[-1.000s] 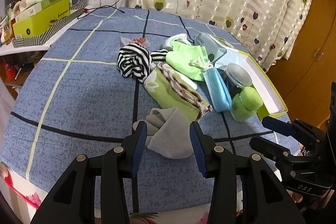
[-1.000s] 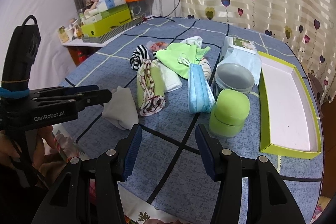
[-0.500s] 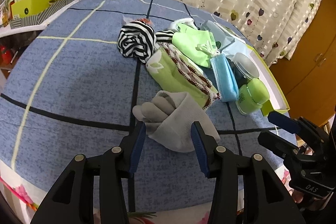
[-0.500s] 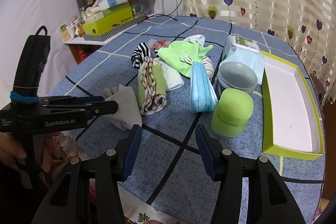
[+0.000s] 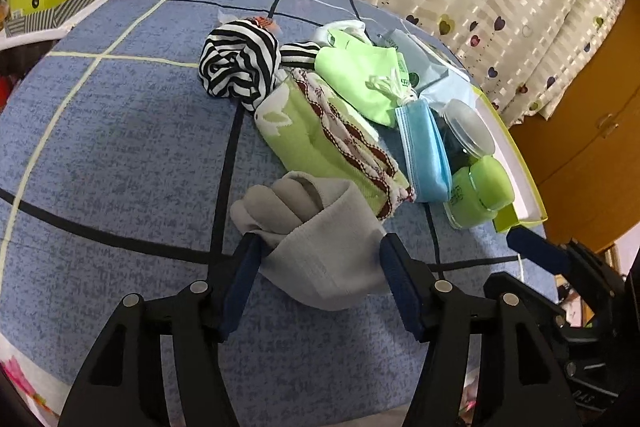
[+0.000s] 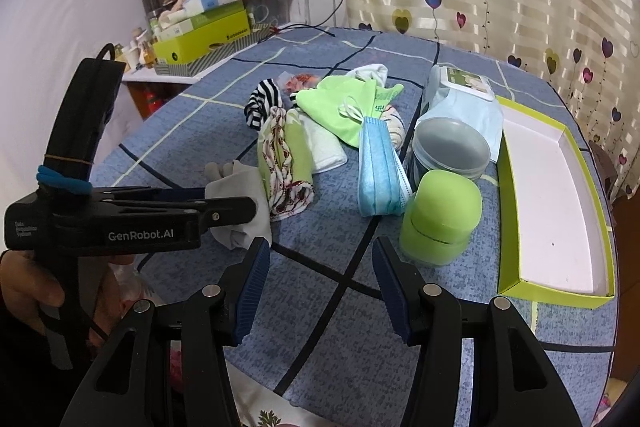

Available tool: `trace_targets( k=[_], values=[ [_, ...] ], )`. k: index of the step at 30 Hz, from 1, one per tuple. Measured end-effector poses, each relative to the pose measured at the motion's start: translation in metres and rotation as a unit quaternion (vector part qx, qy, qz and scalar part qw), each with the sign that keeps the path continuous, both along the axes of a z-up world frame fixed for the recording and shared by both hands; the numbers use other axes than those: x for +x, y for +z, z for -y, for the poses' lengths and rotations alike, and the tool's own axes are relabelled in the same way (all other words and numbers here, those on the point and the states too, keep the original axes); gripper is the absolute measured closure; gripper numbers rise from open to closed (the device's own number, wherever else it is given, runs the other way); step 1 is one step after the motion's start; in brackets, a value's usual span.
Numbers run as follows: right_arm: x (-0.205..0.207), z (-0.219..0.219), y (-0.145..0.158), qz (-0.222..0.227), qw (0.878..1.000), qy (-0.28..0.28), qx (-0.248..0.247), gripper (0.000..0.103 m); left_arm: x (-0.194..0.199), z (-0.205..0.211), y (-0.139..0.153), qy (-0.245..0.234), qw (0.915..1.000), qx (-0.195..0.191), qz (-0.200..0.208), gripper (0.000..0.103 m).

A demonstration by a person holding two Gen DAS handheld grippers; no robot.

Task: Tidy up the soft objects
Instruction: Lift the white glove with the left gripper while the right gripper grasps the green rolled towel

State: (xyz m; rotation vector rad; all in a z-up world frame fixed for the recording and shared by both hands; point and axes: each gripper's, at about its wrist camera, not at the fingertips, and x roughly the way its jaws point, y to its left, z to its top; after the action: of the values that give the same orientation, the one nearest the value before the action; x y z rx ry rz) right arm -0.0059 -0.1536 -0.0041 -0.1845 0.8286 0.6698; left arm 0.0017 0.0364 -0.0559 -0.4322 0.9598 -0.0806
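We count one grey sock [image 5: 320,239], one striped sock [image 5: 238,65], one blue mask stack [image 6: 380,171], two jars [image 6: 440,215], one tray [image 6: 556,195].

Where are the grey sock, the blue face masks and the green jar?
Grey sock [image 5: 320,251], left wrist view, its ribbed cuff.
Blue face masks [image 6: 378,167], right wrist view, middle of the stack.
Green jar [image 6: 444,205], right wrist view, its lid.

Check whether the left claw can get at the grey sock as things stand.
Probably yes. The left claw, whose jaws have just been opening, stands wide with the grey sock between its fingers, pads not yet pressing. Nothing lies over the sock; the green patterned cloth sits just beyond.
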Motion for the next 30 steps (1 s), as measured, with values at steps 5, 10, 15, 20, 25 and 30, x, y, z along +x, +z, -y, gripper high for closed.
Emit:
trace_targets(
  k=[5,10,15,20,25,30],
  values=[
    [0.003,-0.001,0.001,0.002,1.000,-0.002,-0.001,0.050,0.001,0.002,0.000,-0.004,1.0000,0.006,0.006,0.041],
    [0.008,-0.003,0.004,0.005,1.000,-0.004,-0.003,0.050,-0.003,-0.003,0.002,-0.006,0.9999,-0.001,0.014,0.062],
    [0.011,-0.009,0.007,0.010,1.000,0.003,-0.005,0.050,-0.010,-0.007,0.009,-0.008,0.9997,0.000,0.025,0.076],
    [0.018,-0.022,0.009,0.015,1.000,0.015,-0.007,0.050,-0.020,-0.020,0.023,0.005,0.9988,0.010,0.047,0.078],
    [0.031,-0.040,0.006,0.013,0.999,0.028,-0.012,0.050,-0.023,-0.036,0.030,0.022,0.9978,0.012,0.062,0.078],
    [0.048,-0.060,-0.001,0.001,0.999,0.040,-0.018,0.050,-0.020,-0.048,0.031,0.032,0.9970,0.011,0.069,0.078]
  ],
)
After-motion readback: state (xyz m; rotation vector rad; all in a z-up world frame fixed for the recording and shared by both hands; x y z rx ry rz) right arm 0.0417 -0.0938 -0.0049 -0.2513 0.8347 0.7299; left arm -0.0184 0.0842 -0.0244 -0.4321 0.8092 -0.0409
